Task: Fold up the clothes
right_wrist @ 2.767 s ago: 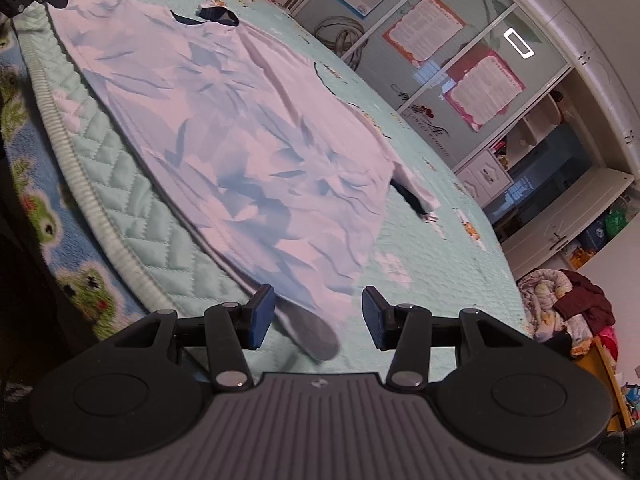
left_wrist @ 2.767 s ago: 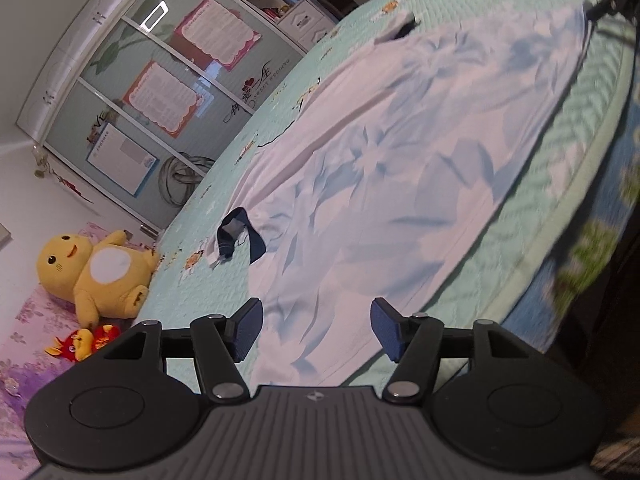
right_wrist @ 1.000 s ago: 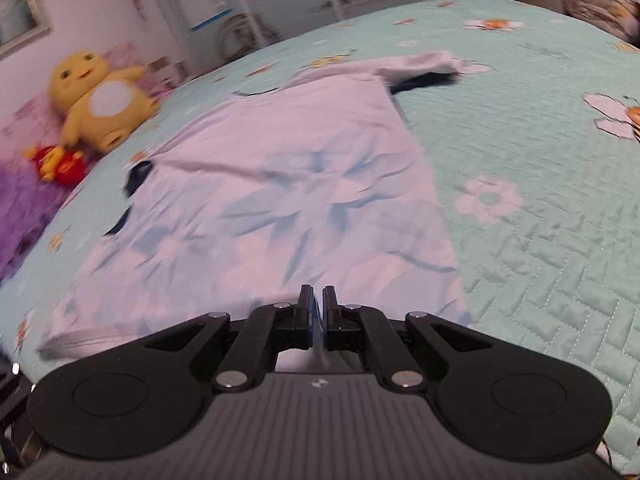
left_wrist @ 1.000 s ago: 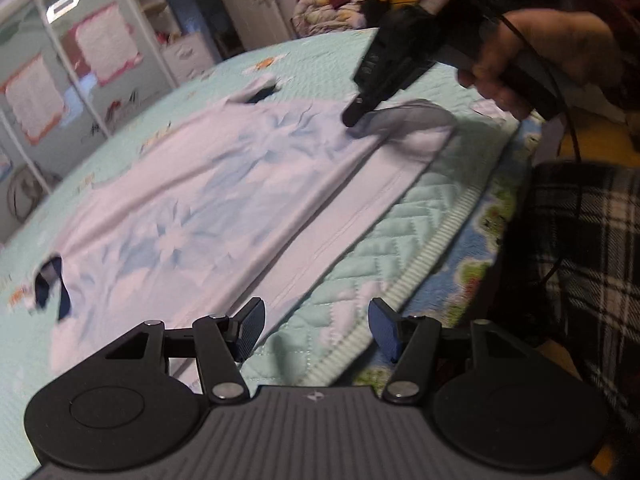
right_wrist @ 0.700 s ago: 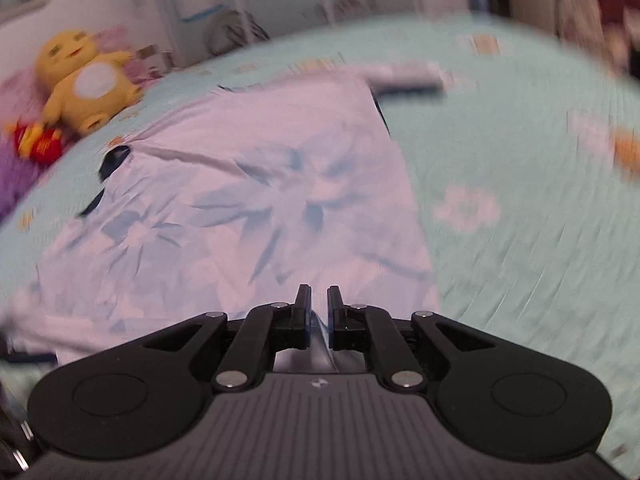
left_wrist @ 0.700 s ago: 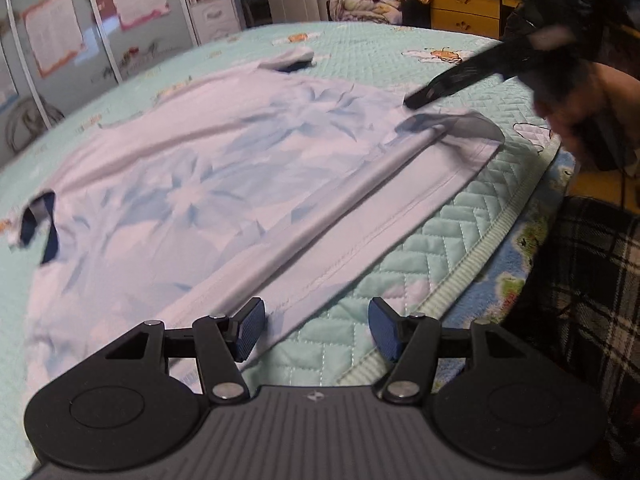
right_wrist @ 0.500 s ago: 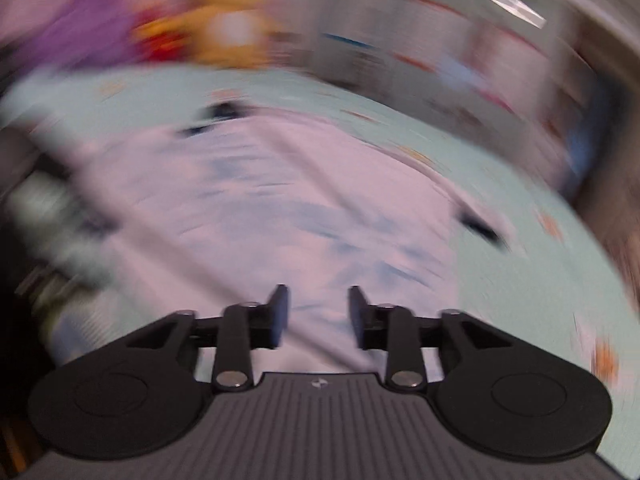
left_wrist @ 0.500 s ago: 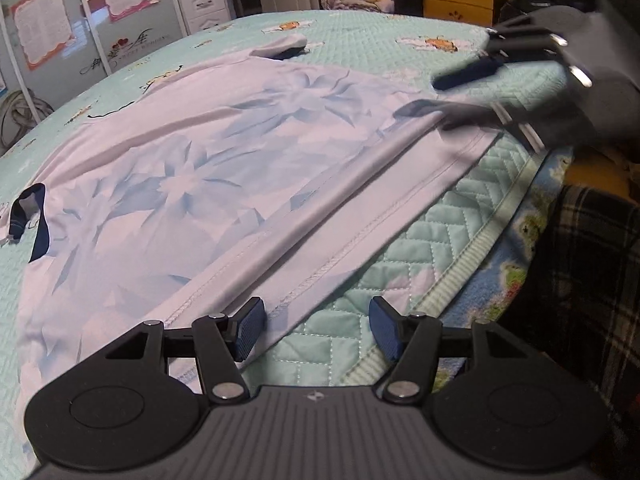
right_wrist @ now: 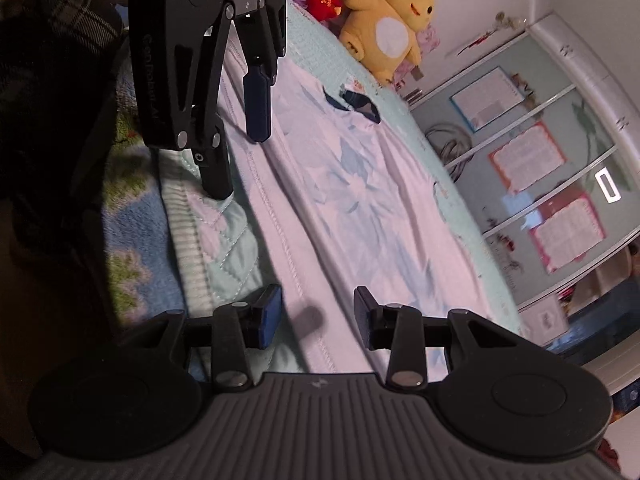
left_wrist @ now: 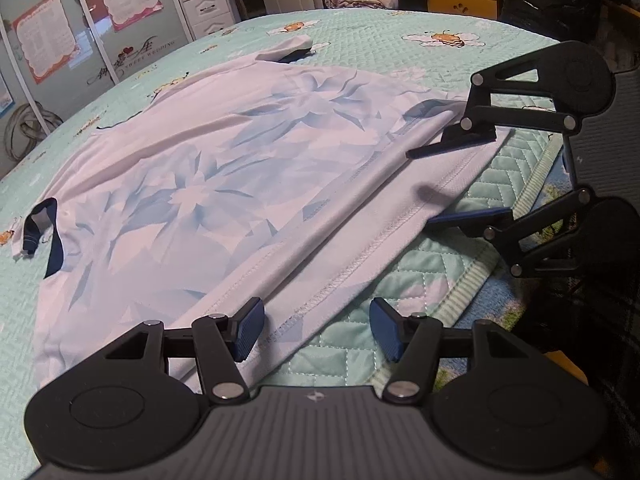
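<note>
**A:** Start at your fingers. Your left gripper (left_wrist: 316,330) is spread wide, holding nothing, with the hem at the bottom middle of the left view lying between the two pads. Your right gripper (right_wrist: 316,316) is spread too; in the left view it shows at the right edge (left_wrist: 460,184), one pad above the shirt's corner and one below it, not clenched.

**B:** And the shirt (left_wrist: 192,184) itself?

**A:** Spread flat on the quilted bedspread (left_wrist: 400,44), collar at the left of the frame, a sleeve at the upper middle. A strip along the near hem is turned back, stitching showing.

**B:** How will it handle?

**A:** I'd judge it thin, light and limp, perhaps a bit slick, so it will sag and slide rather than keep a crease. Pinch both layers right at the stitched hem, one corner per gripper.

**B:** Any bins or baskets?

**A:** None visible. Only a yellow plush toy (right_wrist: 390,26) at the top of the right view.
</note>
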The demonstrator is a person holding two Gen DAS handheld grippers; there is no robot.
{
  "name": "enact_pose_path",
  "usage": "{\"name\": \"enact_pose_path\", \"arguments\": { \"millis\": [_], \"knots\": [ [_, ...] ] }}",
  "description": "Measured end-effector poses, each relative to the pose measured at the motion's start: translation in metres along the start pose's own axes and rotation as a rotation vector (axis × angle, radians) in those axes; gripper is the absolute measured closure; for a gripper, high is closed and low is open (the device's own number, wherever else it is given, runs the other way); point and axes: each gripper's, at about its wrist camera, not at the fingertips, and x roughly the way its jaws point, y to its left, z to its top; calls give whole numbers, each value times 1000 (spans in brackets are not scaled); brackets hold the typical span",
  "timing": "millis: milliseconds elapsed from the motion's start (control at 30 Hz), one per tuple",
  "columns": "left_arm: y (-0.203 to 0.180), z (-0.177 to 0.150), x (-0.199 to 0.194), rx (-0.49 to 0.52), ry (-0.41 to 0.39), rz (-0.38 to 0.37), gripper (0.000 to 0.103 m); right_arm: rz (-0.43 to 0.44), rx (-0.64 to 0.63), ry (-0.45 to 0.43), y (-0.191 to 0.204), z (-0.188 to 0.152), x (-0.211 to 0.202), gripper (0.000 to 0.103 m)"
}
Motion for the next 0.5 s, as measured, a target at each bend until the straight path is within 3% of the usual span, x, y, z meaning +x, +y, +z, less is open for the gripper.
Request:
{"name": "enact_pose_path", "arguments": {
  "millis": [133, 267, 333, 400, 500],
  "knots": [
    [-15, -1, -1, 92, -19, 53, 40, -23, 23, -12, 0, 0, 2, 65],
    [-18, 0, -1, 146, -24, 64, 42, -15, 64, -20, -5, 3, 1, 90],
    [-13, 2, -1, 120, -20, 40, 51, -10, 85, -24, -8, 5, 1, 103],
    [-9, 3, -2, 98, -18, 30, 64, 1, 99, -23, -10, 6, 0, 103],
    [-11, 4, -1, 128, -16, 66, 69, 17, 106, -25, -13, 7, -4, 103]
  ]
}}
